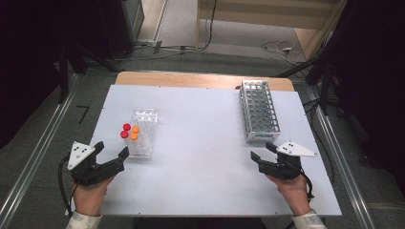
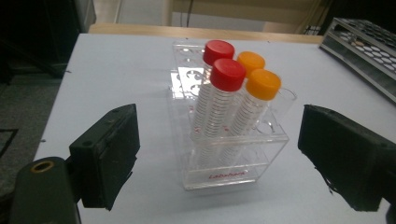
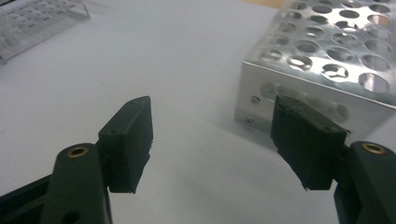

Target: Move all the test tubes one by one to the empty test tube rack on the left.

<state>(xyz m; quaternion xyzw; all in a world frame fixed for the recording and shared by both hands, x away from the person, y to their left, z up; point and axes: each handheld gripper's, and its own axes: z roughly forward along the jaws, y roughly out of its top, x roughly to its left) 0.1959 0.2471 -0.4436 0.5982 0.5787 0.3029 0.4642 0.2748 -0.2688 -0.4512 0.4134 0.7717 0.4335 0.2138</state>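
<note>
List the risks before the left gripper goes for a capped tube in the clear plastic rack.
1. The four capped tubes, two red-capped and two orange-capped, stand tightly clustered, so the left gripper's open fingers may bump a neighbour.
2. The clear plastic rack looks light and could tip or slide.
3. The right gripper sits close to the perforated metal rack and might nudge it.

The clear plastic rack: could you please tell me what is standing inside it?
The clear plastic rack holds four capped tubes: two red-capped and two orange-capped. Their bottom ends blur behind the rack's wall.

Metal rack (image 3: 327,60) cut off by right gripper view's edges.
</note>
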